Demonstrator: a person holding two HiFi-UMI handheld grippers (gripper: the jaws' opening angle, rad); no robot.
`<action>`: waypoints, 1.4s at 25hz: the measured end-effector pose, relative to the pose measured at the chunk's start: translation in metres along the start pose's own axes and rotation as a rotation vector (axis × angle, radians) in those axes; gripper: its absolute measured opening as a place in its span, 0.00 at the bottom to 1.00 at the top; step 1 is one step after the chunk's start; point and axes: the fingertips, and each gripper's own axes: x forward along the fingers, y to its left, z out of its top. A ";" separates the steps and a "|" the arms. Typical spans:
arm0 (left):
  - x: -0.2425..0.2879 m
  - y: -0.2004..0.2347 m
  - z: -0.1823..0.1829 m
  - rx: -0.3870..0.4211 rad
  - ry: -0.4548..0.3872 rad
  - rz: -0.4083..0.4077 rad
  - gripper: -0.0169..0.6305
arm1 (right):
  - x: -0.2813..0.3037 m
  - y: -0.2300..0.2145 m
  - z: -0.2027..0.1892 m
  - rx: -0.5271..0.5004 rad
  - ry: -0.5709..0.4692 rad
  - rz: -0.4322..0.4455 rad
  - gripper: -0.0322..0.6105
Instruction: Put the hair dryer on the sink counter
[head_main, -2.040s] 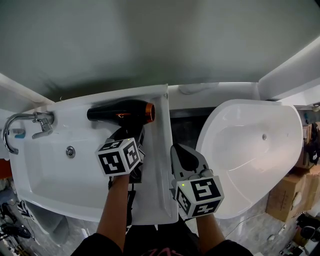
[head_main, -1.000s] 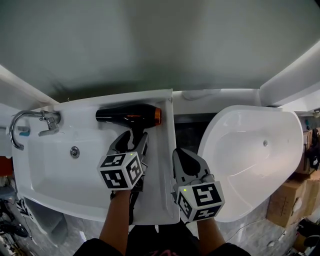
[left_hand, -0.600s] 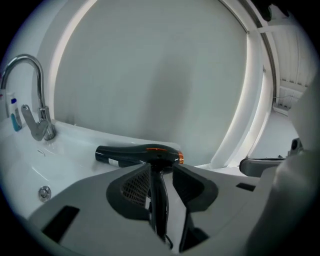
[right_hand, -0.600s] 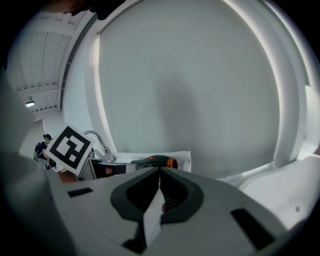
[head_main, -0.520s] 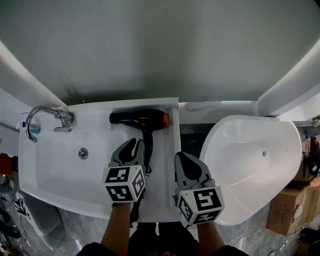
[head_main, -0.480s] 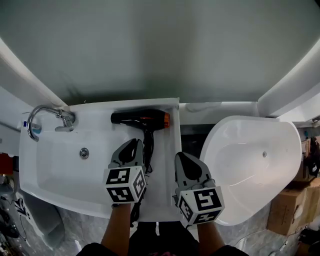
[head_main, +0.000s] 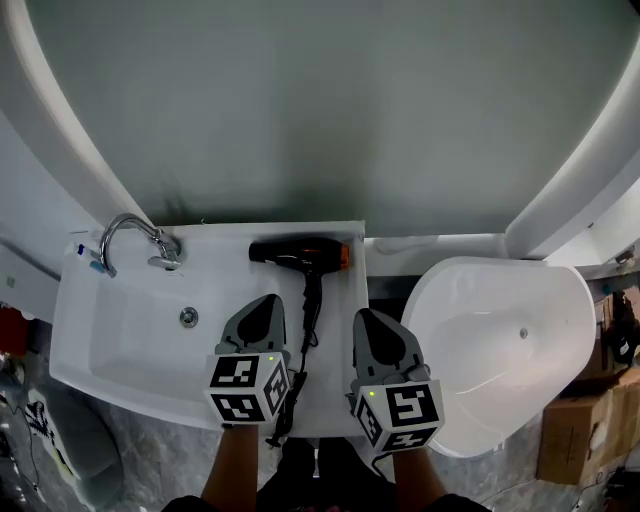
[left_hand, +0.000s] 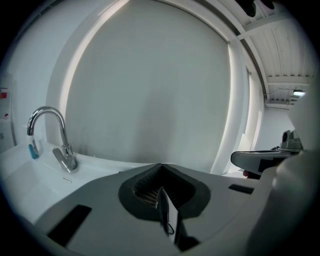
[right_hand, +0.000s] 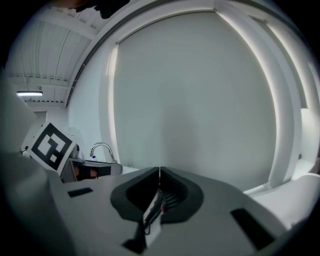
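Observation:
The black hair dryer (head_main: 298, 253) with an orange band lies on the white sink counter (head_main: 338, 300) by the back wall. Its handle points toward me and its cord (head_main: 292, 385) trails over the front edge. My left gripper (head_main: 266, 303) hovers just left of the handle, apart from it. Its jaws have just been closing and now meet with nothing between them (left_hand: 161, 166). My right gripper (head_main: 369, 317) hangs at the counter's right edge, shut and empty (right_hand: 159, 170). Neither gripper view shows the dryer.
A chrome faucet (head_main: 130, 234) stands at the basin's back left, above the drain (head_main: 189, 317). A white oval tub (head_main: 500, 340) sits right of the sink. Cardboard boxes (head_main: 585, 440) stand at the far right. A grey wall panel rises behind.
Both grippers have risen and drawn back from the dryer. The left jaws, wide beside the handle a second ago, have closed. The dryer stays on the counter.

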 end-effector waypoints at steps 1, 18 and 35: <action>-0.008 -0.002 0.009 0.006 -0.020 -0.008 0.04 | -0.004 0.003 0.008 -0.008 -0.015 -0.004 0.08; -0.111 -0.021 0.136 0.148 -0.345 -0.064 0.04 | -0.061 0.045 0.115 -0.119 -0.237 -0.037 0.08; -0.140 -0.024 0.164 0.177 -0.439 -0.104 0.04 | -0.083 0.055 0.148 -0.174 -0.321 -0.100 0.08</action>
